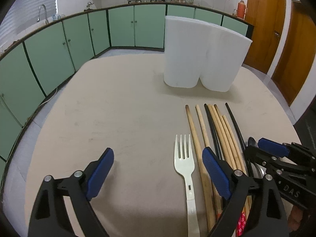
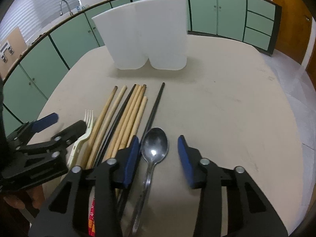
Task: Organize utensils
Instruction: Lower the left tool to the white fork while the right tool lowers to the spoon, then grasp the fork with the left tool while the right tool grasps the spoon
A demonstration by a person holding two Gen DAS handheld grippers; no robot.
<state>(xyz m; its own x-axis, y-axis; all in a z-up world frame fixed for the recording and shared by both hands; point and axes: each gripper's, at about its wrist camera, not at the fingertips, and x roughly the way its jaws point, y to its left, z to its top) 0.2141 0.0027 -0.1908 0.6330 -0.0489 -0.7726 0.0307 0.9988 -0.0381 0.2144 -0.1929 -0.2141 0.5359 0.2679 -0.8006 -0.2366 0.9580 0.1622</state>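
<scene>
A white plastic fork point(image 1: 185, 169) lies on the beige table, tines pointing away; it also shows in the right wrist view point(image 2: 83, 138). Beside it lie several wooden and black chopsticks point(image 1: 213, 134) point(image 2: 126, 114). A metal spoon point(image 2: 154, 148) lies to their right. A white two-compartment holder point(image 1: 203, 57) point(image 2: 148, 33) stands upright beyond them. My left gripper point(image 1: 158, 162) is open, low over the table, with the fork between its fingers. My right gripper point(image 2: 158, 150) is open, its fingers either side of the spoon bowl.
The beige table point(image 1: 108, 118) is round-edged, with its far edge behind the holder. Green cabinets point(image 1: 136, 25) with a counter, sink tap and pots run along the walls. Wooden doors point(image 1: 276, 31) stand at the right.
</scene>
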